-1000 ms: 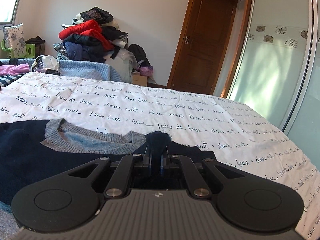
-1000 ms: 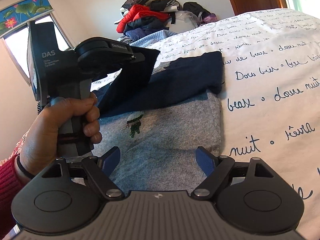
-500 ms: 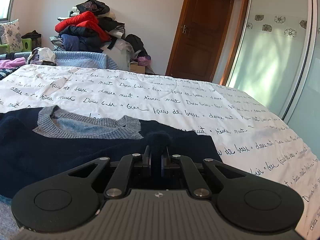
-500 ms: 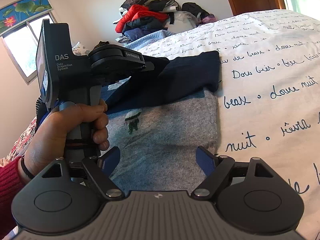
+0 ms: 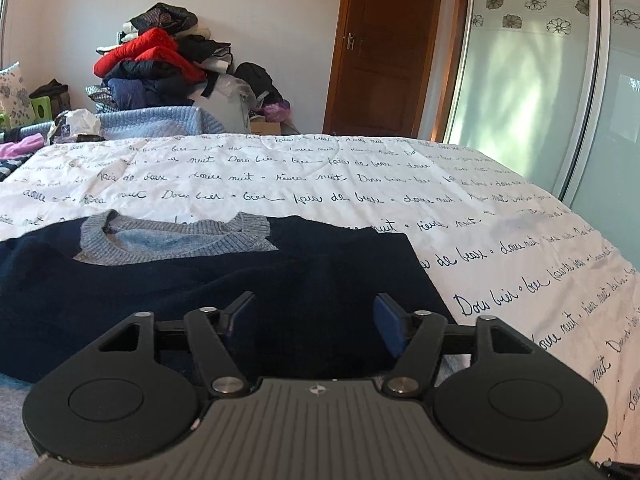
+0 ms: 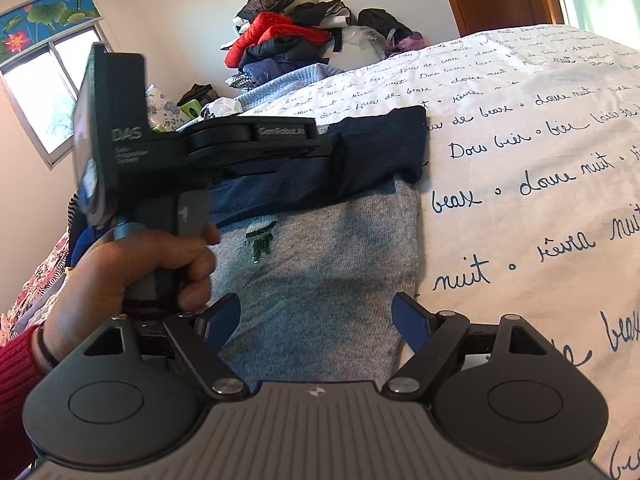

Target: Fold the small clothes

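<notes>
A small sweater lies on the bed: grey body with a small green motif, navy top part and a grey ribbed collar. A navy sleeve lies folded across its chest. My left gripper is open and empty just above the navy sleeve; its black body also shows in the right wrist view, held by a hand. My right gripper is open and empty over the grey lower part of the sweater.
The bed has a white cover printed with black script. A pile of clothes stands against the far wall, beside a wooden door. A mirrored wardrobe runs along the right. More fabric lies at the bed's far left.
My left gripper has opened and let go of the navy sleeve, which now lies flat across the sweater. The right gripper has stayed open over the grey part.
</notes>
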The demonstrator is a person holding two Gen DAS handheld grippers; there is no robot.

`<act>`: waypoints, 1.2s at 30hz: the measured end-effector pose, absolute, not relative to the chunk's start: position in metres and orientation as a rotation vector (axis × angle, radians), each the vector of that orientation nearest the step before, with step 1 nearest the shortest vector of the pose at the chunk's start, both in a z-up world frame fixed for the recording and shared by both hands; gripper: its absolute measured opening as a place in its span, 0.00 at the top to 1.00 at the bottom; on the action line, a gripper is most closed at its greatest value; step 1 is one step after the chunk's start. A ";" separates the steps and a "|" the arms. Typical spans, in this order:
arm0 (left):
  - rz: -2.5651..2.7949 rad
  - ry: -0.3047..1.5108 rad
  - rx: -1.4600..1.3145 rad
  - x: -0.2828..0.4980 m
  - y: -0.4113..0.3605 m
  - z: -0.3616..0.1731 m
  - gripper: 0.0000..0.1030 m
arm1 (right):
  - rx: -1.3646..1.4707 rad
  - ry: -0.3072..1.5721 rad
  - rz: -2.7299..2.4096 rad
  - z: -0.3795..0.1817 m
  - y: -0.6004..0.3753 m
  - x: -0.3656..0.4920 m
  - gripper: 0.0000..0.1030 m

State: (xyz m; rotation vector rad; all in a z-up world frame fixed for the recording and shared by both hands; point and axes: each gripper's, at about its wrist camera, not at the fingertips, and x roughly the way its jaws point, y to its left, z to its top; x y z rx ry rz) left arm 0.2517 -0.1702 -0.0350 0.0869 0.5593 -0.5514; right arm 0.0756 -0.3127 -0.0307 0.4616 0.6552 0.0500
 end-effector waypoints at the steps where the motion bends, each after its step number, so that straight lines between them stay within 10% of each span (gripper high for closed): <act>1: -0.547 0.554 0.096 0.247 -0.165 -0.034 0.24 | 0.460 0.655 0.048 -0.030 -0.312 0.074 0.19; 36: 0.134 0.377 0.092 0.142 0.142 -0.036 0.13 | 0.300 0.547 -0.057 -0.033 -0.273 -0.006 0.19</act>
